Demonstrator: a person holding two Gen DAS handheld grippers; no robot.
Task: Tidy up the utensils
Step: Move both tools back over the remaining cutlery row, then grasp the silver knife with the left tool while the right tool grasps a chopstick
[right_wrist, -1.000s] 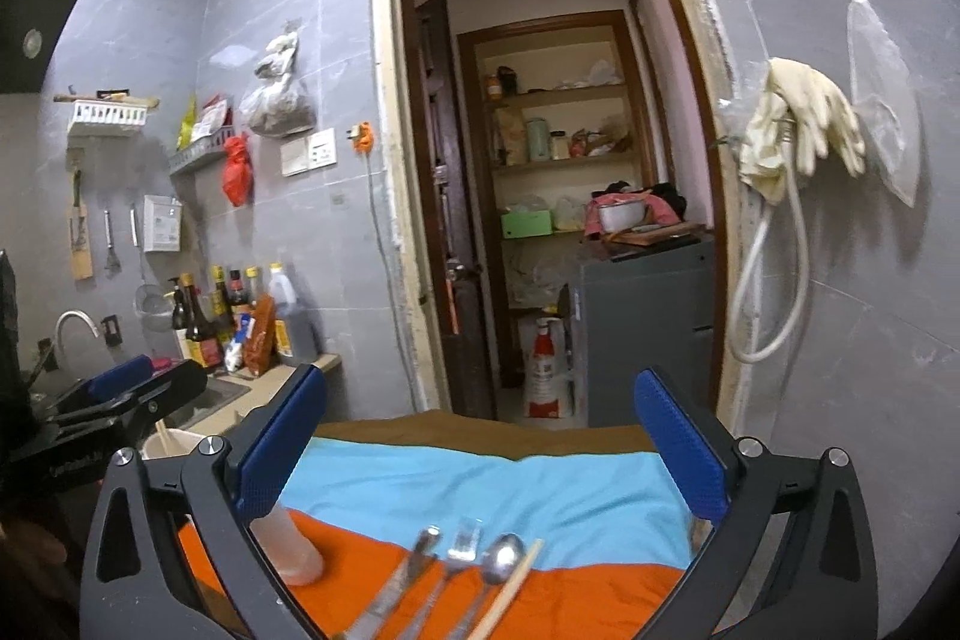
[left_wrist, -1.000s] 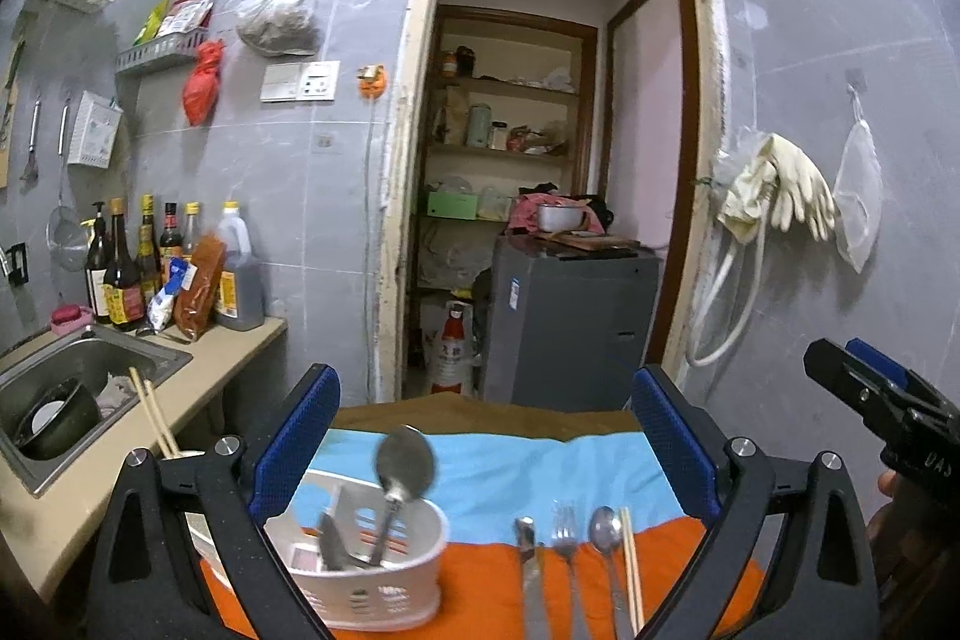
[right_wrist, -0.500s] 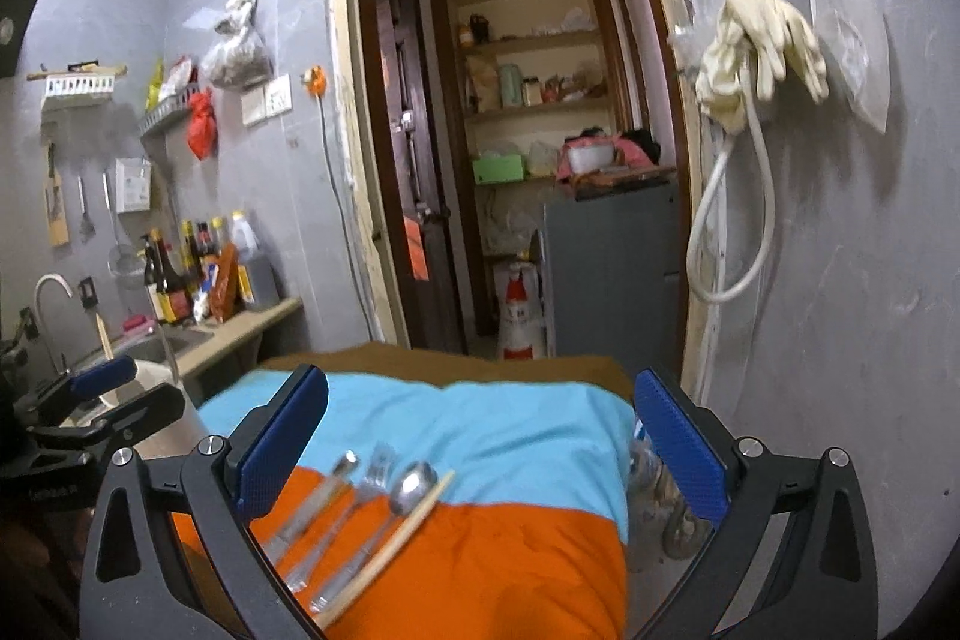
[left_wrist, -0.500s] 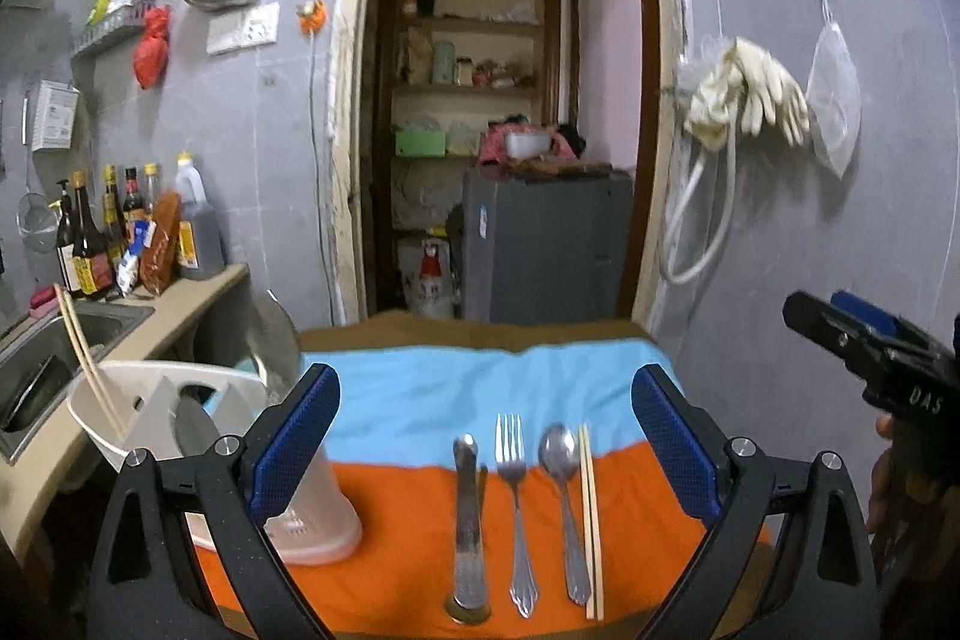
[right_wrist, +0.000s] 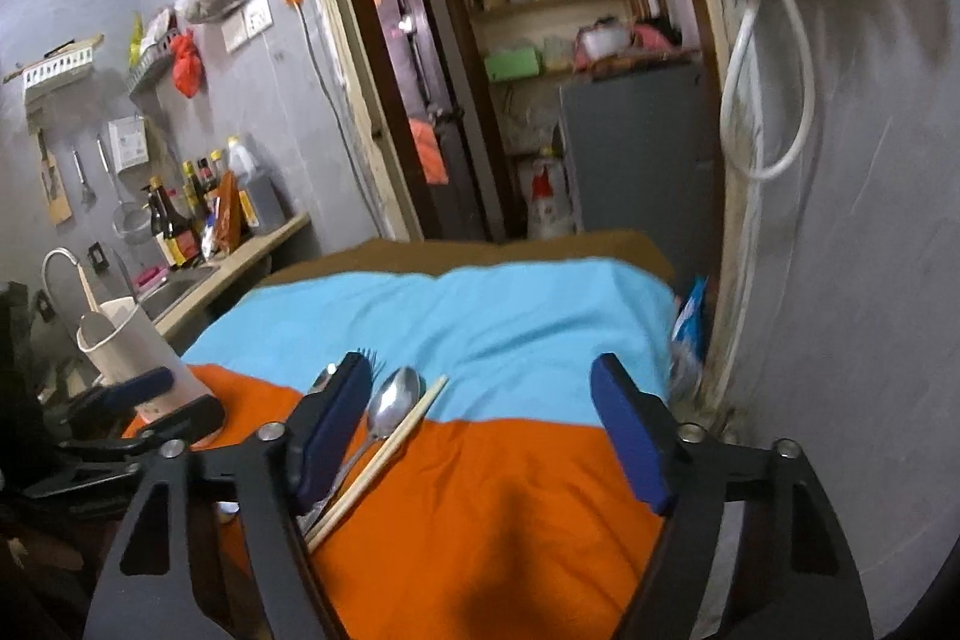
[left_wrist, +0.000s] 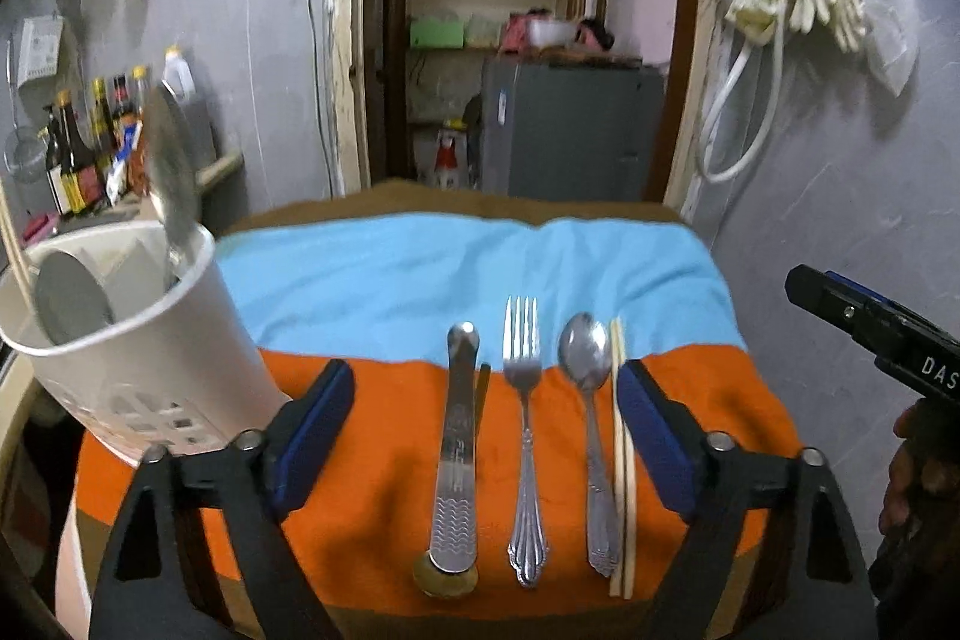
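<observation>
Cutlery lies lower centre on the cloth: knife (left_wrist: pixel 455 460), fork (left_wrist: pixel 525 436), spoon (left_wrist: pixel 591 436), chopsticks (left_wrist: pixel 621 460). Stiff, slick, light metal; likely best pinched mid-handle. Left gripper (left_wrist: pixel 480 436) and right gripper (right_wrist: pixel 480 436) are both closing, nothing pinched.

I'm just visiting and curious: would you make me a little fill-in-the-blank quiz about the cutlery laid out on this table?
1. The row on the cloth runs knife, fork, spoon, then a pair of ____.
2. The utensil handles rest on the ____ part of the cloth.
3. The white holder stands to the ____ of the knife in the left wrist view.

Missing words: chopsticks; orange; left
</observation>
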